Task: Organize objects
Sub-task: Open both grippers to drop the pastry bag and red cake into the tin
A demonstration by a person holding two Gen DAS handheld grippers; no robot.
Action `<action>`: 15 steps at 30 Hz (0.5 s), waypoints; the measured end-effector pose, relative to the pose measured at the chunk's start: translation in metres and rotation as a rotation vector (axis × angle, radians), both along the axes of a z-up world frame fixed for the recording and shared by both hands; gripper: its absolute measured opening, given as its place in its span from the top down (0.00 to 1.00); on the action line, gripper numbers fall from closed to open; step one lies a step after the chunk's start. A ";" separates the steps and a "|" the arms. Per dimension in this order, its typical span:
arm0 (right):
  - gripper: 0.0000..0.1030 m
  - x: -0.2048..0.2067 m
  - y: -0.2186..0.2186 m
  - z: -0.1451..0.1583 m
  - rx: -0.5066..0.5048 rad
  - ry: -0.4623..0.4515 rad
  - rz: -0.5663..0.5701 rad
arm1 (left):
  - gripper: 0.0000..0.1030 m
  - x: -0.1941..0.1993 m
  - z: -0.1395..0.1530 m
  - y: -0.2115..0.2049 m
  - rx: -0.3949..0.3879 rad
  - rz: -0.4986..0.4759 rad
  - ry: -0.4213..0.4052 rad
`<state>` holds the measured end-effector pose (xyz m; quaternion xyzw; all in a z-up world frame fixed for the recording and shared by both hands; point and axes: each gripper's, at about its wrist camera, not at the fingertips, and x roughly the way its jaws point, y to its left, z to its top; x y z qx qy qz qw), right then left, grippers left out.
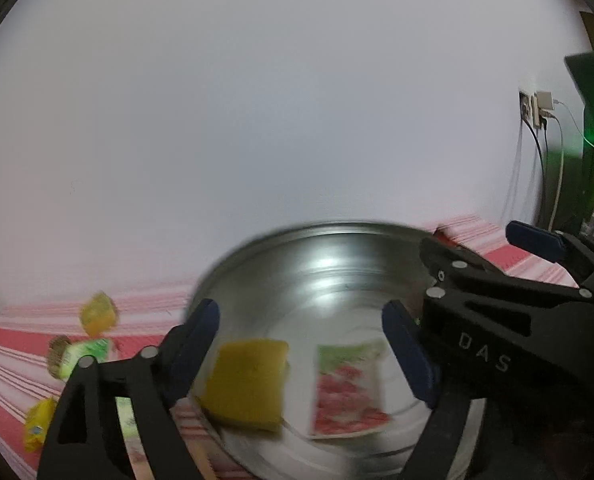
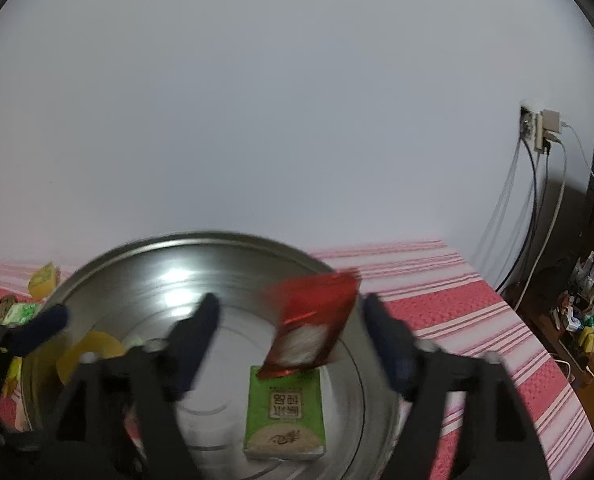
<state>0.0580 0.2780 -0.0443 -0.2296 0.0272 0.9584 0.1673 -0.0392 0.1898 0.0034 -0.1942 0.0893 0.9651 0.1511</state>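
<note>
Both grippers are hanging over a large steel bowl (image 1: 337,280) that is sitting on a red-and-white striped cloth (image 2: 457,304).

In the left wrist view, the left gripper (image 1: 301,354) is holding its fingers spread wide with nothing between them. A yellow packet (image 1: 249,384) is showing blurred in the gap, at about 7 o'clock in the bowl, and a red-and-green packet (image 1: 349,390) is showing beside it, toward 5 o'clock (whether either is resting on the steel or in the air, I cannot tell through the blur). The right gripper (image 1: 457,300) is reaching in from 3 o'clock over the bowl's rim.

Outside the bowl, at 9 o'clock on the cloth, several yellow and green snack packets (image 1: 97,316) are lying near each other.

In the right wrist view, the right gripper (image 2: 293,344) is also holding its fingers spread, gripping nothing. A red foil packet (image 2: 313,324) is hanging tilted and blurred between them, touching neither finger. A green packet (image 2: 285,412) is lying flat on the bowl's floor at 6 o'clock, just below the red one. A yellow round packet (image 2: 89,352) is sitting at the bowl's 9 o'clock side, partly hidden behind the left finger.
</note>
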 end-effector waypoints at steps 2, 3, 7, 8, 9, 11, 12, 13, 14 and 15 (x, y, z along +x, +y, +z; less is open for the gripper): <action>0.20 0.004 0.000 0.003 0.002 0.025 -0.003 | 0.14 0.003 0.001 -0.003 -0.008 0.018 0.022; 0.17 0.005 0.000 0.004 0.002 0.028 -0.006 | 0.14 0.004 0.001 -0.005 -0.002 0.024 0.024; 0.11 0.007 0.001 0.005 -0.014 0.032 -0.010 | 0.14 0.006 0.001 -0.019 0.032 0.065 0.027; 0.11 0.007 0.001 0.005 -0.025 0.031 -0.004 | 0.14 0.008 0.001 -0.021 0.035 0.073 0.030; 0.11 0.006 0.001 0.005 -0.031 0.031 0.000 | 0.14 0.009 0.000 -0.025 0.034 0.085 0.035; 0.11 0.006 0.002 0.006 -0.033 0.033 0.002 | 0.14 0.012 -0.002 -0.031 0.033 0.106 0.045; 0.11 0.006 0.002 0.006 -0.032 0.033 0.003 | 0.14 0.013 -0.004 -0.035 0.031 0.117 0.049; 0.11 0.006 0.001 0.006 -0.032 0.031 0.003 | 0.14 0.013 -0.005 -0.038 0.027 0.130 0.046; 0.11 0.006 0.002 0.005 -0.035 0.031 0.005 | 0.14 0.014 -0.007 -0.041 0.027 0.142 0.043; 0.11 0.006 0.003 0.005 -0.039 0.030 0.007 | 0.14 0.014 -0.009 -0.044 0.031 0.149 0.040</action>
